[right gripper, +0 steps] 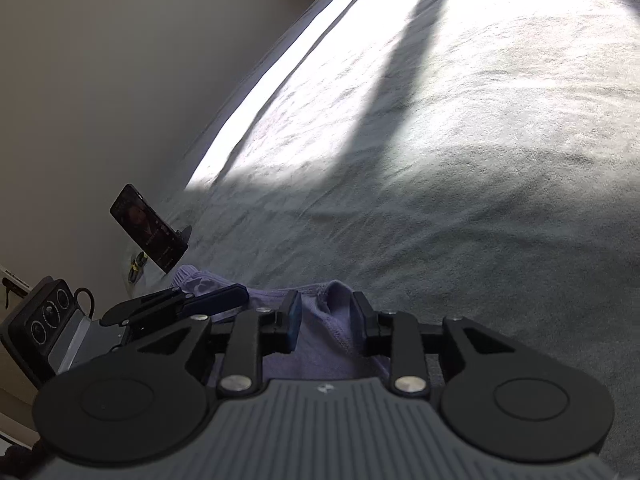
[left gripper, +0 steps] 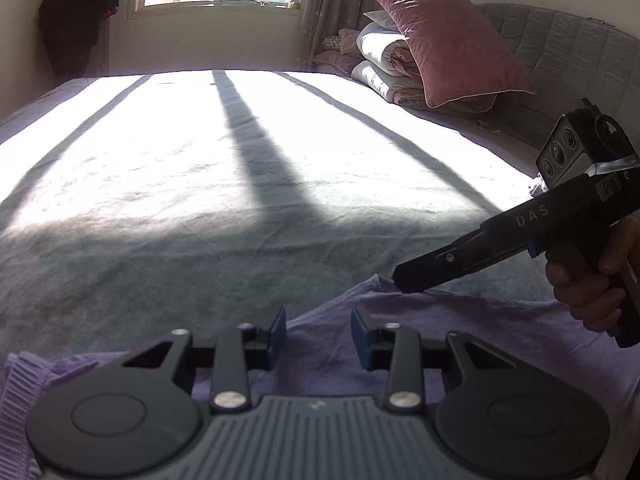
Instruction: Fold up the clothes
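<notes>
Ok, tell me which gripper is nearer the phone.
Left. The left gripper sits at the garment's phone-side end, just short of the phone. The right gripper is farther along the garment, away from it.

Right gripper (right gripper: 326, 322) is hovering at the near edge of the grey bedspread (right gripper: 460, 168), jaws standing apart. A raised fold of the lavender garment (right gripper: 328, 344) is sitting between the pads; pad contact cannot be told. The garment is lying on the bedspread, bunched, its stitched hem showing just inside the right pad.

Left of the garment, the left gripper (right gripper: 236, 294) is reaching over its far-left corner, its jaw gap hidden at this angle.

Beyond that corner, a phone (right gripper: 148, 234) is leaning tilted at the bedspread's left edge, screen dark. Sunlight is falling in bands across the bedspread, far from the garment.
</notes>
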Demonstrator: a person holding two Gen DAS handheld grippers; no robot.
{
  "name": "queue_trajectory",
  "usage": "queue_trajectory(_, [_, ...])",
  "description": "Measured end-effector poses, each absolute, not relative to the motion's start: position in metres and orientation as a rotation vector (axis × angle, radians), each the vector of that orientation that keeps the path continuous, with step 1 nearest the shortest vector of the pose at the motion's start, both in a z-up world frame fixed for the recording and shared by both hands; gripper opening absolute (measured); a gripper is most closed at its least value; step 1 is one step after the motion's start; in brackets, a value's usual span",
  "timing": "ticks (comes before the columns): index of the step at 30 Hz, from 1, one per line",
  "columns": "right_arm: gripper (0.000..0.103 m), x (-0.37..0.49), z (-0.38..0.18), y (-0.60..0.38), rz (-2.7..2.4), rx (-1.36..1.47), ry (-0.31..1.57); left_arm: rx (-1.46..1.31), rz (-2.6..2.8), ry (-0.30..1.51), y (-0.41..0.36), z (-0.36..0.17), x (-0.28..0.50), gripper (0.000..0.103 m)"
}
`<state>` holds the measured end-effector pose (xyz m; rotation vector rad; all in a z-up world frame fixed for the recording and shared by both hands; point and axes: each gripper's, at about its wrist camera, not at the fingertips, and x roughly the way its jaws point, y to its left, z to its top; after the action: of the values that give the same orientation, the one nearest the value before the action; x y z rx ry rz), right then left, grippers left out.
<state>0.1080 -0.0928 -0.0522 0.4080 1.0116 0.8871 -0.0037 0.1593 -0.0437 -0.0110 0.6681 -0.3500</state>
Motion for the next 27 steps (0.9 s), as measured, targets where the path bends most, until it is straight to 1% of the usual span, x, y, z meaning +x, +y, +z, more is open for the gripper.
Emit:
queue_trajectory(4, [0.033,0.095,-0.047,-0.091,0.904,0.308,0.965,-0.026,-0.357,0.694,0.154,-0.050,0.011,0.037])
queue_trajectory(6, [0.031,0.088,-0.046,-0.089,0.900,0.245,0.943,-0.039,-0.370,0.699,0.150,-0.053,0.017,0.037])
queue_trajectory(8, [0.022,0.081,-0.046,-0.086,0.890,0.178,0.915,-0.029,-0.395,0.694,0.143,-0.055,0.019,0.037])
queue_trajectory(9, [0.019,0.079,-0.046,-0.085,0.882,0.145,0.900,-0.021,-0.401,0.693,0.140,-0.056,0.020,0.037])
queue_trajectory(11, [0.008,0.074,-0.047,-0.083,0.867,0.091,0.875,-0.009,-0.407,0.693,0.134,-0.058,0.023,0.036])
queue_trajectory(12, [0.006,0.071,-0.048,-0.082,0.860,0.067,0.863,-0.008,-0.409,0.693,0.132,-0.059,0.023,0.034])
queue_trajectory(13, [0.005,0.070,-0.049,-0.082,0.858,0.054,0.851,-0.019,-0.417,0.697,0.132,-0.059,0.024,0.024])
queue_trajectory(14, [0.004,0.068,-0.050,-0.081,0.854,0.043,0.839,-0.030,-0.424,0.701,0.131,-0.060,0.025,0.017])
queue_trajectory(15, [0.003,0.066,-0.051,-0.080,0.850,0.032,0.827,-0.037,-0.429,0.701,0.131,-0.060,0.025,0.005])
queue_trajectory(18, [0.002,0.058,-0.049,-0.077,0.824,-0.013,0.776,-0.072,-0.425,0.665,0.133,-0.057,0.022,0.003])
queue_trajectory(23, [0.002,0.046,-0.043,-0.070,0.760,-0.072,0.658,-0.120,-0.384,0.594,0.135,-0.055,0.023,0.003])
queue_trajectory(27, [0.002,0.049,-0.058,-0.057,0.696,-0.142,0.655,-0.066,-0.342,0.629,0.122,-0.071,0.032,0.004])
